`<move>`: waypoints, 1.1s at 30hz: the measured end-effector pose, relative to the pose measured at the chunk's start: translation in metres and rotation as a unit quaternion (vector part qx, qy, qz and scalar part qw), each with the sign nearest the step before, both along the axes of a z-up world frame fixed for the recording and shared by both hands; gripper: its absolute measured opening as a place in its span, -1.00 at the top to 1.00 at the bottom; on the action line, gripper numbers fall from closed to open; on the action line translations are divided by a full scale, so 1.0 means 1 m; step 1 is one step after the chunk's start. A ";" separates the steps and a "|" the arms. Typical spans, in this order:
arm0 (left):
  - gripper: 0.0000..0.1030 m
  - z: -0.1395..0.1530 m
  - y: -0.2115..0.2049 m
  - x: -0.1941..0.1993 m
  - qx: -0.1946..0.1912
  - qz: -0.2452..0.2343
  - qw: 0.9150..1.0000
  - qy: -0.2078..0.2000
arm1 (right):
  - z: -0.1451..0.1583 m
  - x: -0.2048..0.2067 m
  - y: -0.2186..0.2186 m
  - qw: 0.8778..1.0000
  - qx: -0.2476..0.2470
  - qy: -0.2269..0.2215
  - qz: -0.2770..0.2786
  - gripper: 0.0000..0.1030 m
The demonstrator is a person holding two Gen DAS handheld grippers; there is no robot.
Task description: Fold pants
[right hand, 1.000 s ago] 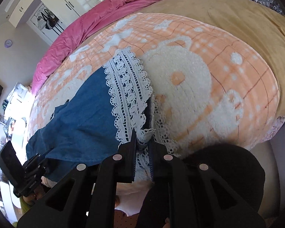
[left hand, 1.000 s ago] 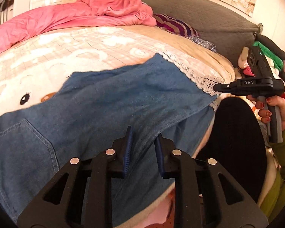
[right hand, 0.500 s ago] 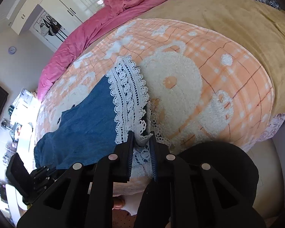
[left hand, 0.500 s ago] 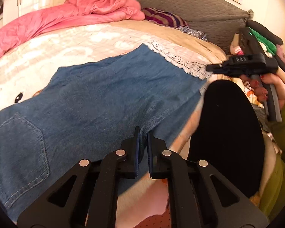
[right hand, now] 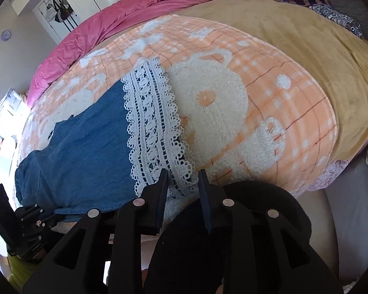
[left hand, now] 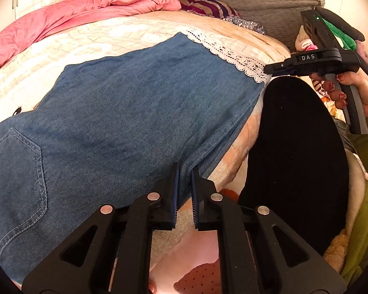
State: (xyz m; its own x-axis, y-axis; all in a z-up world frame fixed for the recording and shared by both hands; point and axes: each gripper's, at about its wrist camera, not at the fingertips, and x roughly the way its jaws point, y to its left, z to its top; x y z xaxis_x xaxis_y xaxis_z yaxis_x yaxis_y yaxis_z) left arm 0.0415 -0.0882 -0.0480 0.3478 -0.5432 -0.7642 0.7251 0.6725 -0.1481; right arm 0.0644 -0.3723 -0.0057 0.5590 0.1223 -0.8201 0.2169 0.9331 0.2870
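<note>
Barely started: blue denim lace-hemmed pants lie flat on bed, unfolded; left gripper pinches 6 o'clock edge, right gripper has just been opening, lace hem freed.

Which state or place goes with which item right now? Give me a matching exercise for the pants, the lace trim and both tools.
Items:
1. blue denim pants
2. white lace hem trim
3. left tool
4. right tool

States or places:
A. open
B. spread on the bear-pattern blanket
C. shut on the denim edge
D. sewn along the leg end

Pairs: 1-B, 2-D, 3-C, 4-A.

The right tool's jaws have just been opening. The lace lies between them, unpinched.
</note>
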 end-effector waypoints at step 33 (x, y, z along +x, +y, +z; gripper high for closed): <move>0.25 0.023 0.172 0.023 -0.009 0.315 0.948 0.034 | -0.028 0.049 0.077 0.993 -0.018 -0.026 0.115 0.24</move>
State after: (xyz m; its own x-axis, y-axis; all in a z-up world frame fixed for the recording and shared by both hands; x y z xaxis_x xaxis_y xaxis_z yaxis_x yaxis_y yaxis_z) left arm 0.0650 0.0836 -0.0245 0.5576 -0.2579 -0.7891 0.1687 0.9659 -0.1964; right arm 0.1131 -0.2953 -0.0335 0.5620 0.2226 -0.7966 -0.0185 0.9663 0.2569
